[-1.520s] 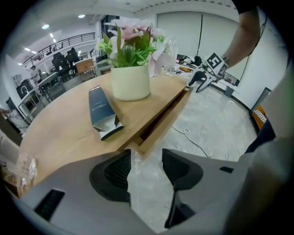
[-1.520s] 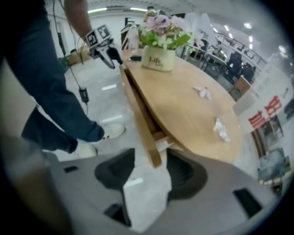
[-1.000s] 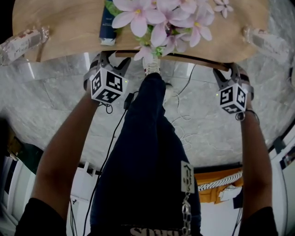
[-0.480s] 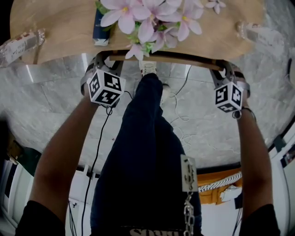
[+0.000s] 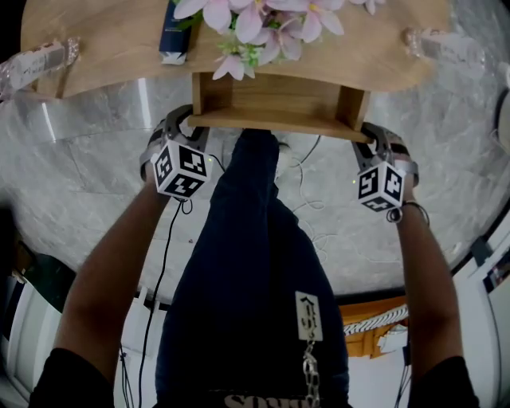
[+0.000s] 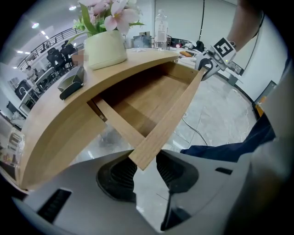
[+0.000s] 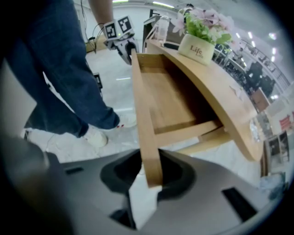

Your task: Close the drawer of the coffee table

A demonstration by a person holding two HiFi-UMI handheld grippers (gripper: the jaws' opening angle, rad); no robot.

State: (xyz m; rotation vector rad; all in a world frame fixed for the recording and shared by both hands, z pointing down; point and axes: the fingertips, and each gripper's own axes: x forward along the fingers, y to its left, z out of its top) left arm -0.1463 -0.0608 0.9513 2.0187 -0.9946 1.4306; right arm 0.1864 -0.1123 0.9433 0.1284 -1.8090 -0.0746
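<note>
The coffee table [image 5: 103,48] has a curved wooden top. Its drawer [image 5: 279,97] stands pulled out toward me, empty inside. My left gripper [image 5: 190,127] is at the left end of the drawer front [image 6: 170,119], my right gripper [image 5: 366,139] at the right end. In the left gripper view the left gripper [image 6: 146,167] has the panel's end between its ribbed pads [image 6: 123,174]. The right gripper [image 7: 149,172] clamps the other end of the drawer front [image 7: 143,114]. Both pairs of jaws have just been closing on that panel.
A cream pot [image 6: 105,46] of pink flowers [image 5: 263,20] and a dark blue box [image 5: 171,36] sit on the table top. A water bottle [image 6: 161,34] stands farther back. A person's leg [image 5: 247,263] and cables [image 5: 311,199] lie on the marble floor below the drawer.
The drawer has slid out from under the table top toward me. Both grippers moved back with its front panel between their jaws.
</note>
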